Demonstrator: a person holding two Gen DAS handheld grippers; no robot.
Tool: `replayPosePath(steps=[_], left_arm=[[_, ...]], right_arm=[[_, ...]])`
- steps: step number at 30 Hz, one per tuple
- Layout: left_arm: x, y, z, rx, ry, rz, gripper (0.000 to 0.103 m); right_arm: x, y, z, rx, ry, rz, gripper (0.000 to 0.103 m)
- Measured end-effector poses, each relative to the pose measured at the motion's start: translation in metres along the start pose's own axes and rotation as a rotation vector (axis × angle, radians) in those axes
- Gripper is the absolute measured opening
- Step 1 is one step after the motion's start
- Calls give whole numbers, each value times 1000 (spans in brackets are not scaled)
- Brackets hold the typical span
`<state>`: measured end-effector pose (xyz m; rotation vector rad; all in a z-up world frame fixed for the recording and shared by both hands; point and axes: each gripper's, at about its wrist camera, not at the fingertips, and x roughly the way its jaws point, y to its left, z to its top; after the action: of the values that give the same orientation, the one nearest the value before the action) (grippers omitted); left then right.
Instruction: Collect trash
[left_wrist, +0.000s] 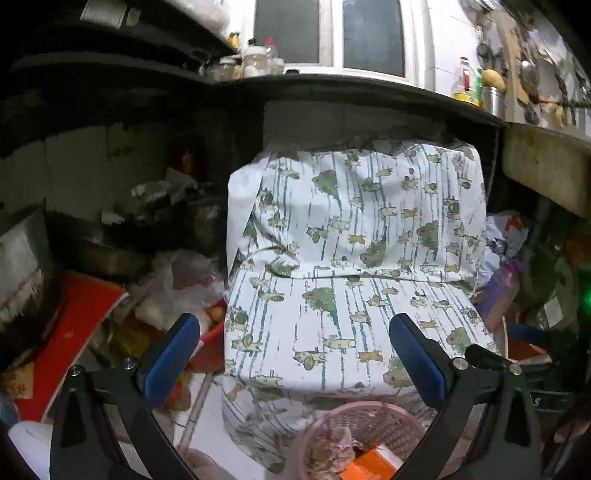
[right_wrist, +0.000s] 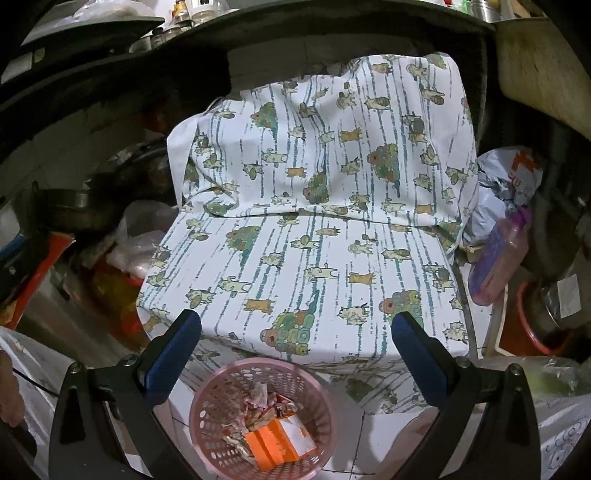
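Left gripper (left_wrist: 294, 332): fingers spreading wide, holding nothing. Right gripper (right_wrist: 296, 330): fingers likewise gaping, touching nothing. Pink basket (right_wrist: 207, 398) sitting on floor below, containing orange carton (right_wrist: 277, 441) and crumpled wrappers (right_wrist: 258, 402), before patterned cloth (right_wrist: 314, 221).

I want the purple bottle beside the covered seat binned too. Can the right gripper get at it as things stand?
Probably yes. The right gripper is open and holds nothing, and the purple bottle lies exposed right of the patterned cover, its near side unblocked. A crumpled bag crowds it from behind.
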<state>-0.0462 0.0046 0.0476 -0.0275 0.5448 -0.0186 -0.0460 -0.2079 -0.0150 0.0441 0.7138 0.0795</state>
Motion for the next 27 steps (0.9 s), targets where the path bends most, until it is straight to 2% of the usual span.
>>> replayPosePath(steps=[6, 19, 27], left_arm=[[1, 1, 0, -4, -6, 38, 103], [10, 2, -3, -19, 38, 33, 103], [11, 2, -1, -1, 21, 59, 103]], right_arm=[[-10, 3, 1, -2, -27, 13, 102], [-11, 6, 3, 1, -27, 24, 102], [-5, 1, 4, 8, -21, 16, 102]])
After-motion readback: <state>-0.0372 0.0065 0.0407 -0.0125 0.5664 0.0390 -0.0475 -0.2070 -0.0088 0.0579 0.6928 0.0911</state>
